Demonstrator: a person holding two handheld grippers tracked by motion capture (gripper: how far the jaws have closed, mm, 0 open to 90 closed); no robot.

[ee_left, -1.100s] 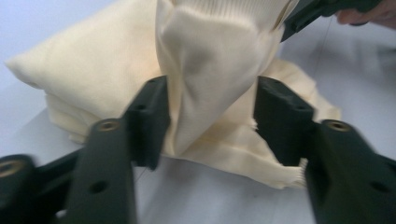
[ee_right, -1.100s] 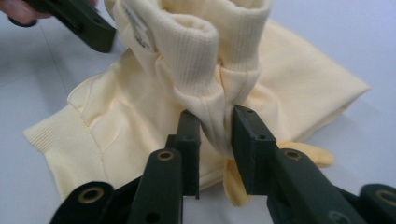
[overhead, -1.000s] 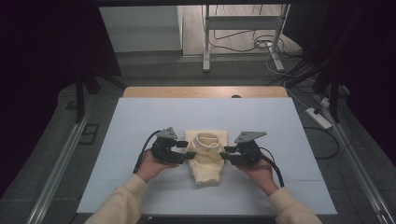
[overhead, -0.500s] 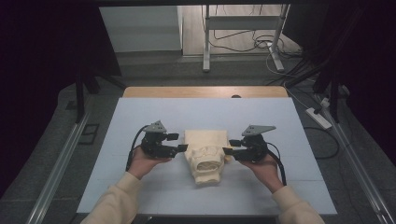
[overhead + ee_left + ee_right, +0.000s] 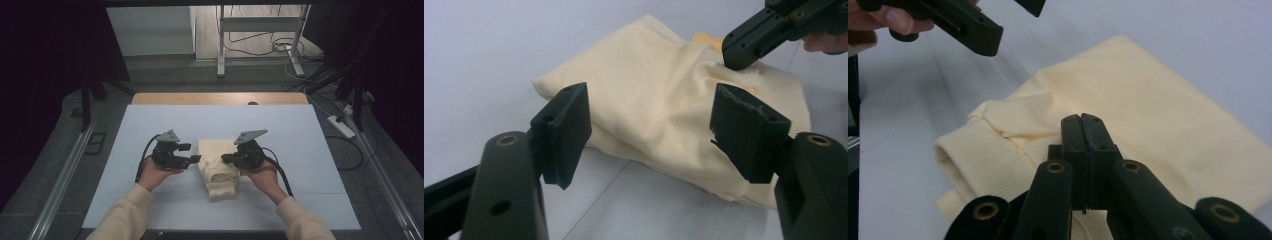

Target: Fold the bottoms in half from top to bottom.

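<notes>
Sweater [image 5: 218, 165], pale yellow and folded into a compact bundle, lies near the middle of the white bench [image 5: 150, 120], slightly toward the near edge, with its ribbed cuff or hem [image 5: 965, 150] turned toward the person. Beyond the bench's far edge a metal stand [image 5: 260, 35] and loose cables [image 5: 265, 42] sit on the floor.

2 hands bracket the bundle. At its left side the left gripper [image 5: 187, 154] hovers with fingers [image 5: 566, 127] spread apart and nothing pressed between them; the fold's edge sits just past them. At the right side the right gripper [image 5: 227, 157] has just been closing, and its fingers [image 5: 1088, 145] now meet flat with no cloth visibly pinched, just above the top layer.

The step in hand looks like tidying or finishing the fold. To do it well, the closed right fingers could press the upper layer flat and steady while the left ones slide low along the bench and take the whole edge, not just 1 layer, so the bundle keeps its shape.
</notes>
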